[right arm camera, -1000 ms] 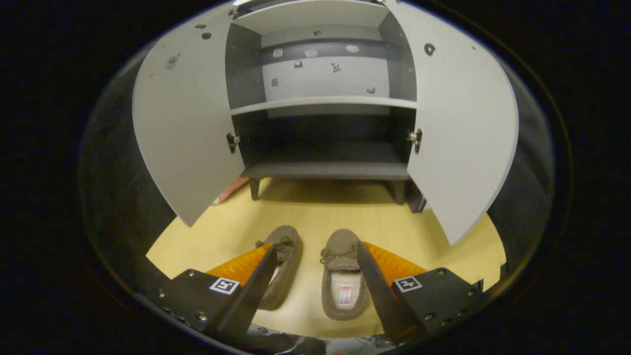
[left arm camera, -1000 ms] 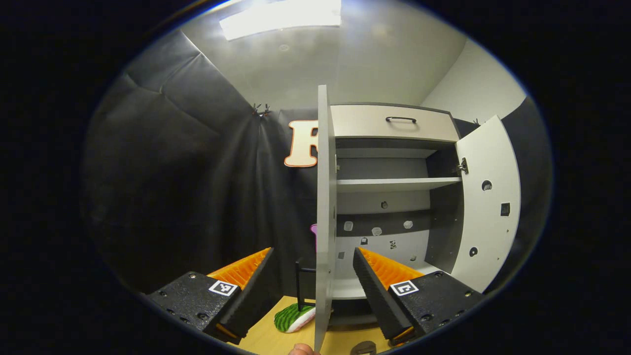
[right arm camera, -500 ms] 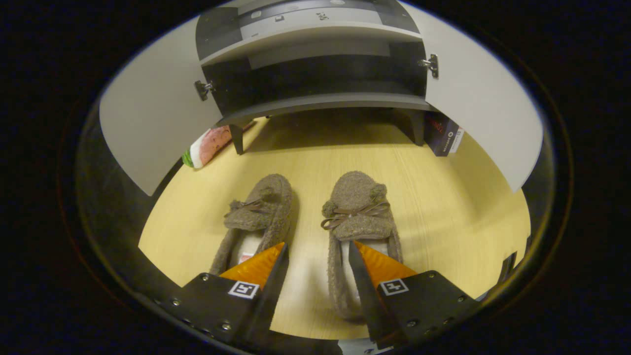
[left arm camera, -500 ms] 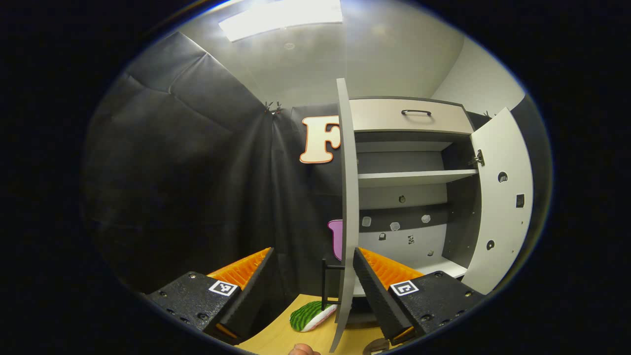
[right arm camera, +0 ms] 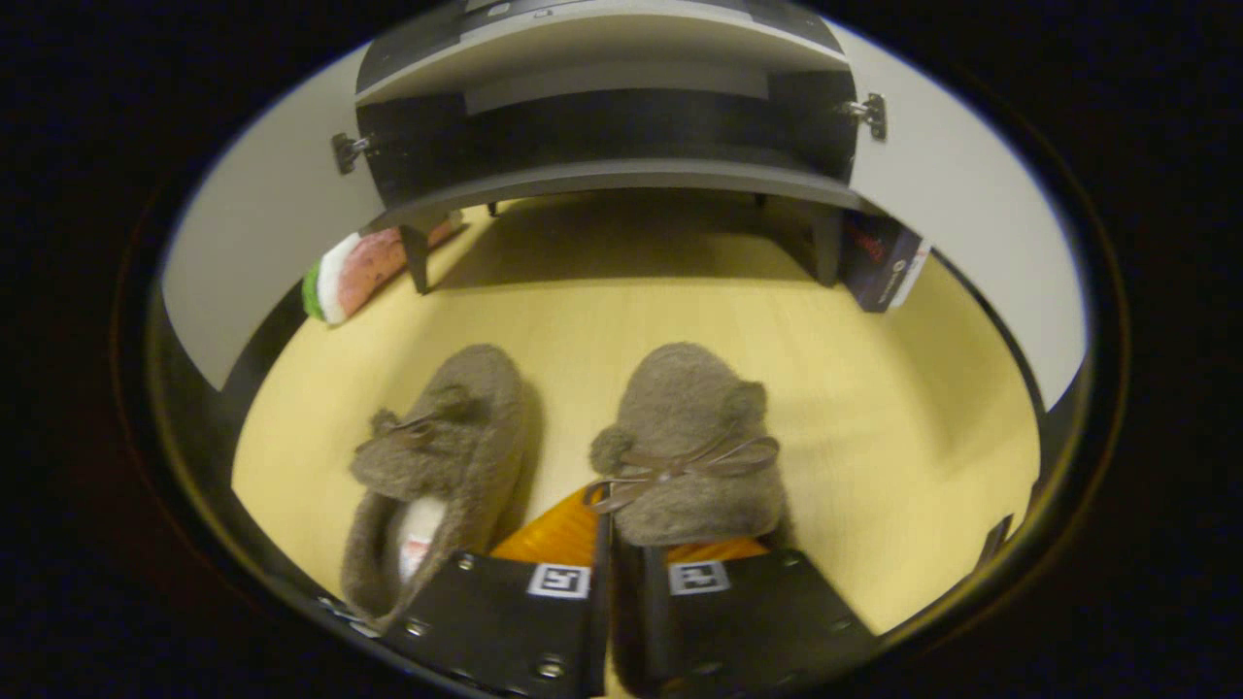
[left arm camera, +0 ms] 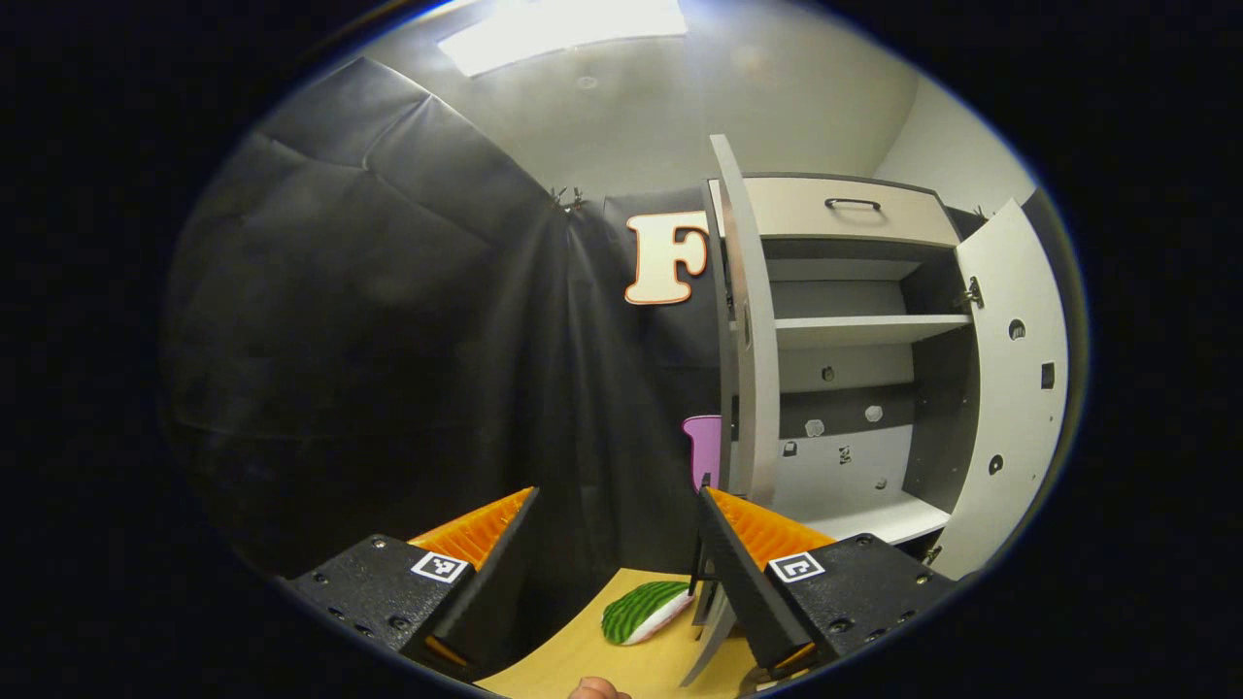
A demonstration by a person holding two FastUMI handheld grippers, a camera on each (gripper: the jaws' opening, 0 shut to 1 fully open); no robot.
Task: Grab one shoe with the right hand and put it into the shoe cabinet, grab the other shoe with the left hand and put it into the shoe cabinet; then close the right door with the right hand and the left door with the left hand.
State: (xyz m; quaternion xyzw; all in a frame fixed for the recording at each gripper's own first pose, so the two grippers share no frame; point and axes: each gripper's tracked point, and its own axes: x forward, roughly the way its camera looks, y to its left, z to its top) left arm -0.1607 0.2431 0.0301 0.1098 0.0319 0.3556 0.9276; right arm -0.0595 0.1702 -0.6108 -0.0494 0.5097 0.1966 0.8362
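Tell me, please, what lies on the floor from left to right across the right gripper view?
Watermelon-slice toy → left slipper → right slipper, with the right tool at its heel → dark box by the cabinet leg.

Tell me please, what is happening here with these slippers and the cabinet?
A person is putting a pair of slippers into a shoe cabinet using two handheld grippers. The right gripper has closed on the side wall of the right slipper, which looks still on the floor. The left slipper lies untouched beside it. The left gripper is open, holding nothing, up near the left door. Both doors stand open, including the right door, and no slippers are seen on the shelves.
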